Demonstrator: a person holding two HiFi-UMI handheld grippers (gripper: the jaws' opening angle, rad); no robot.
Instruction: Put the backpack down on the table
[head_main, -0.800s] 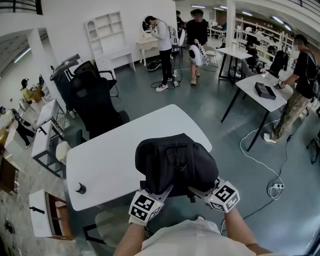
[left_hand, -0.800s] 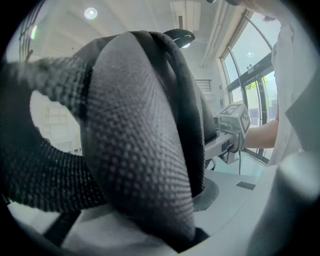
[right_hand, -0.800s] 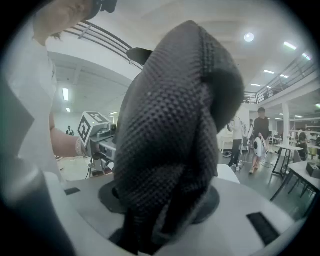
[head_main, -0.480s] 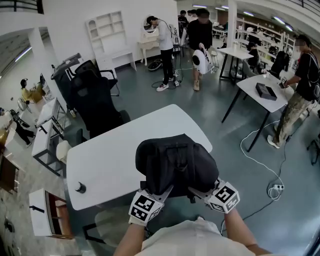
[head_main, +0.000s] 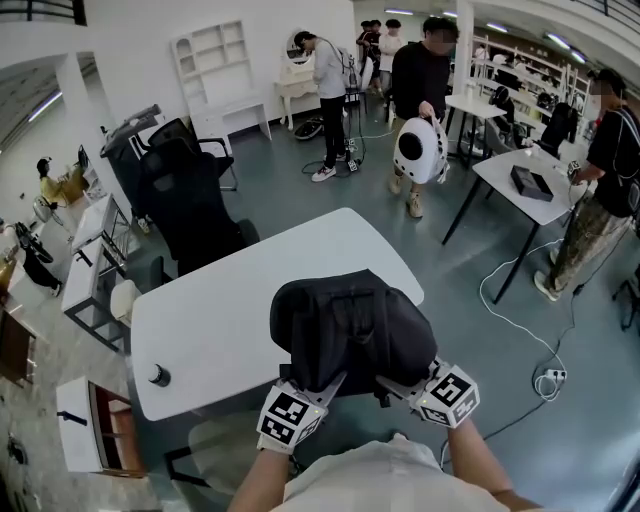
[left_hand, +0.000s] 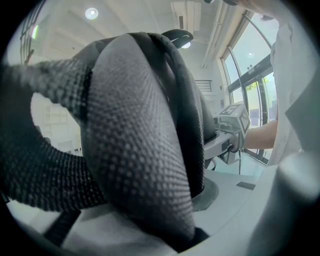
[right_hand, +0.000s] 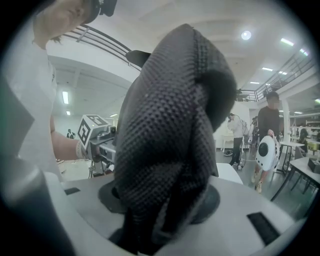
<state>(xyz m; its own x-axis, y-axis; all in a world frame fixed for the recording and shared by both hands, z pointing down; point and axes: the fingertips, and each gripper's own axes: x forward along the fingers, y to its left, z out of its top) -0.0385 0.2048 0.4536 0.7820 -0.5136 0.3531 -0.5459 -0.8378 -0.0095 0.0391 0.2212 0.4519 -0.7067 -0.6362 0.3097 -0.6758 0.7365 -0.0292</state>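
Note:
A black backpack (head_main: 350, 325) stands upright over the near right part of the white table (head_main: 230, 310); whether its base rests on the top is hidden. My left gripper (head_main: 335, 382) reaches in from below left and is shut on a padded mesh shoulder strap (left_hand: 135, 150). My right gripper (head_main: 386, 380) comes from below right and is shut on the other mesh strap (right_hand: 170, 135). In each gripper view the strap fills the space between the jaws (left_hand: 150, 200) (right_hand: 160, 205), and the opposite gripper shows behind it.
A small black knob (head_main: 158, 376) sits on the table's near left corner. A black office chair (head_main: 185, 205) stands beyond the table's left end. To the right are other tables (head_main: 525, 180), floor cables with a power strip (head_main: 550, 378), and several people.
The backpack and both grippers have stayed put. In the background a person carrying a white round object has walked closer, toward the right-hand tables.

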